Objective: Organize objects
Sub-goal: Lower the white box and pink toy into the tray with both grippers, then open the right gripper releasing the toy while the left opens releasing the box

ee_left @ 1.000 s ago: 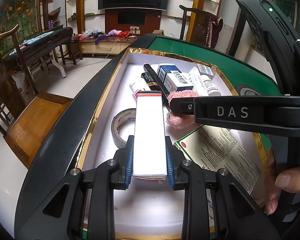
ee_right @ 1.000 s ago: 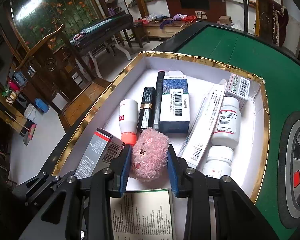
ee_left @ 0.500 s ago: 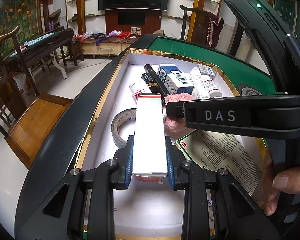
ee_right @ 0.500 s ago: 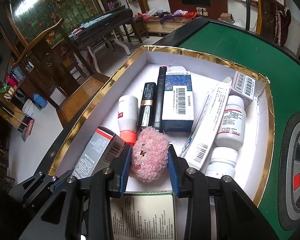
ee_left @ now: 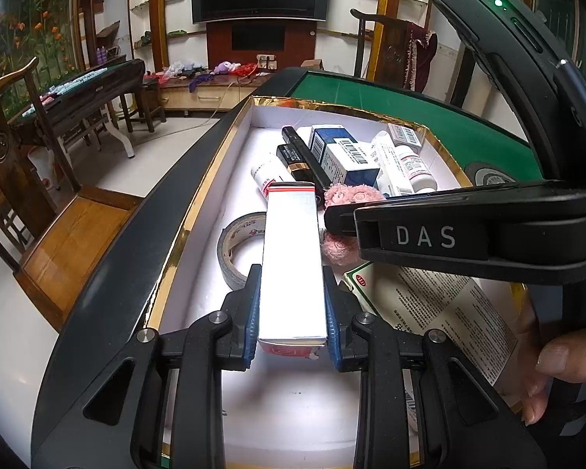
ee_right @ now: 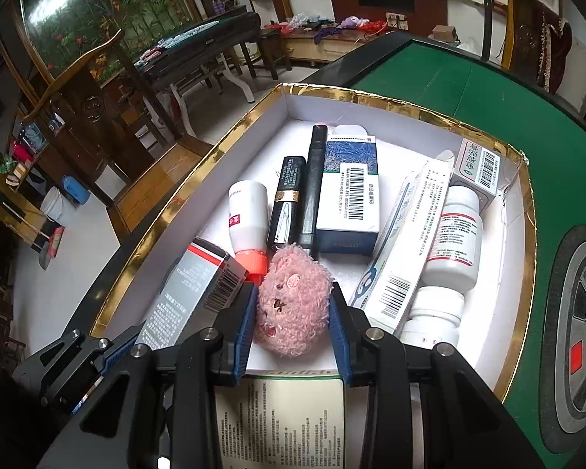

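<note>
Both grippers work over a gold-rimmed box set on the green bench. The items inside lie in a rough row toward the far end: white bottle w/ red cap, black tubes, blue carton, long white carton, two white pill bottles, likely packed side by side to save room.

L gripper: jaws closed on a long white carton w/ red band, pads pressing both long sides near its close end; it points lengthwise toward the far row, over the box floor, beside the tape roll. That hold probably lets it slide in parallel w/ the other cartons.

R gripper: a pink plush toy sits between the jaws, blue pads touching its fuzzy flanks, so gripping it, tho lightly; the soft pile squashes little. The toy is just in front of the red cap and black tubes, above a green-edged leaflet box. A hand steadies the R tool's handle.
</note>
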